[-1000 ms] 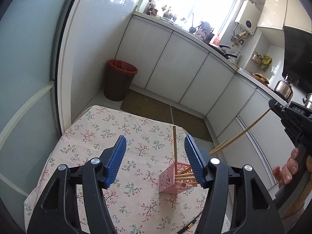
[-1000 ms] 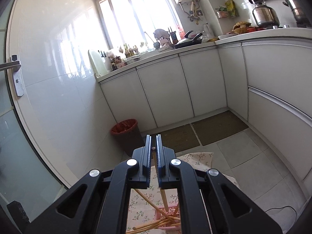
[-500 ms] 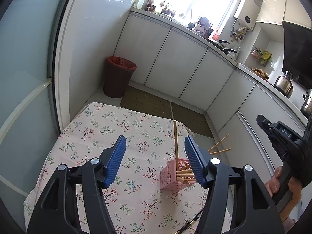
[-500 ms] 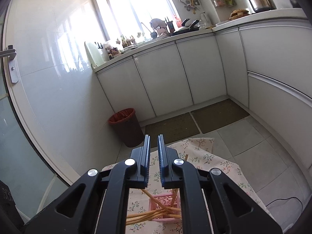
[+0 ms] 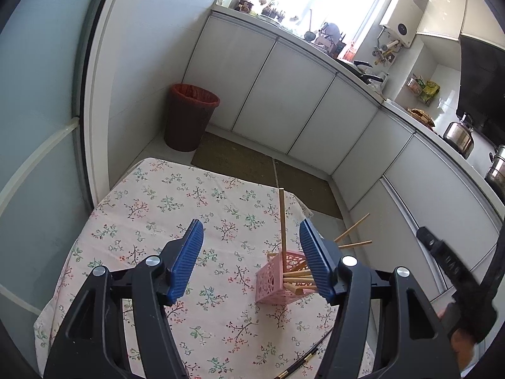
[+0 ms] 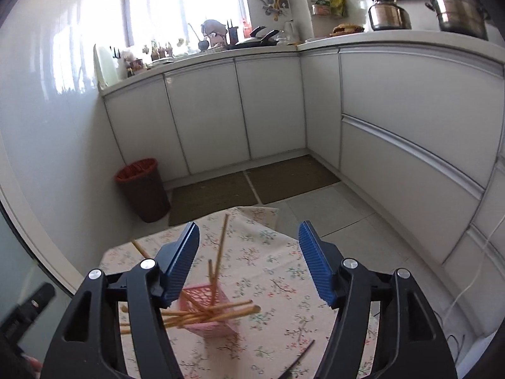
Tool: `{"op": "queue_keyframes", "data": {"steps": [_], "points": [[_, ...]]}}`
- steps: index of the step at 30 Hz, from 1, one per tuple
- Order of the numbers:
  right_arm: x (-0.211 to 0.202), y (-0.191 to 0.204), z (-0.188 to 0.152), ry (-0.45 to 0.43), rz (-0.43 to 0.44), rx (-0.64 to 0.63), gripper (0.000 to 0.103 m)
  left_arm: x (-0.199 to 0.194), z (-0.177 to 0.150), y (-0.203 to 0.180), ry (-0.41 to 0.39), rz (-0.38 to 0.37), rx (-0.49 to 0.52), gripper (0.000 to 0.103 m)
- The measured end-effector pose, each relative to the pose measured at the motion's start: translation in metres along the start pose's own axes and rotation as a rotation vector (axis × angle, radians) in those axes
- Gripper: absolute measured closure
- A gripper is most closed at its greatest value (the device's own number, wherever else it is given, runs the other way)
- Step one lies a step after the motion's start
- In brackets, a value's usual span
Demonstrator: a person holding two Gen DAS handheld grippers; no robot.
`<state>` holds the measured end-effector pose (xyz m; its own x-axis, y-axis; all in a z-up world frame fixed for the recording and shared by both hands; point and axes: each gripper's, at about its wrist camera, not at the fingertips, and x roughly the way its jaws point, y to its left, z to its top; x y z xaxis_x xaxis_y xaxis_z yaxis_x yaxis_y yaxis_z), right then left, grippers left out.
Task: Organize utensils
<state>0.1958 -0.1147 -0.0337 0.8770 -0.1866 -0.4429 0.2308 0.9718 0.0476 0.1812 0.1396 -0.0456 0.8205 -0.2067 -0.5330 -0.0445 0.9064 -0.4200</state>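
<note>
A pink perforated basket (image 5: 274, 287) (image 6: 217, 325) stands on the floral tablecloth (image 5: 164, 208), near the table's right edge. Several wooden chopsticks (image 6: 221, 314) lie crossed in it, and one chopstick (image 5: 282, 221) stands nearly upright. My left gripper (image 5: 251, 230) hovers open above the cloth, its right pad in front of the basket. My right gripper (image 6: 249, 230) hangs over the basket with its jaws opening and nothing pressed between the pads; its black body (image 5: 442, 252) shows at the right edge. A dark chopstick (image 6: 300, 357) (image 5: 309, 353) lies on the cloth in front of the basket.
Beyond the table's far edge are brown floor mats (image 5: 233, 161), a red-lined waste bin (image 5: 189, 117) and white cabinets (image 6: 271, 107) under a cluttered counter. A glass door (image 5: 34, 101) runs along the left. A white cable (image 6: 479, 271) hangs at the right.
The right gripper went from shut on a wooden chopstick to open, and sank toward the basket. That chopstick now rests in the basket. The left gripper kept still.
</note>
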Motion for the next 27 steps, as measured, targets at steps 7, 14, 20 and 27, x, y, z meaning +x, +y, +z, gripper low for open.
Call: {"op": "queue_keyframes", "data": {"steps": [7, 14, 20, 27], "points": [[0.034, 0.011, -0.021, 0.066, -0.031, 0.030, 0.037, 0.002, 0.002, 0.010, 0.011, -0.019, -0.034, 0.041], [0.062, 0.019, -0.018, 0.108, -0.048, 0.077, 0.037, 0.009, 0.006, 0.019, 0.035, -0.043, -0.069, 0.040], [0.040, 0.012, -0.022, 0.034, 0.007, 0.137, 0.038, 0.009, 0.008, 0.024, 0.042, -0.053, -0.085, 0.040], [-0.001, -0.011, -0.031, -0.146, 0.089, 0.066, 0.018, 0.009, 0.008, 0.024, 0.048, -0.059, -0.092, 0.040]]}}
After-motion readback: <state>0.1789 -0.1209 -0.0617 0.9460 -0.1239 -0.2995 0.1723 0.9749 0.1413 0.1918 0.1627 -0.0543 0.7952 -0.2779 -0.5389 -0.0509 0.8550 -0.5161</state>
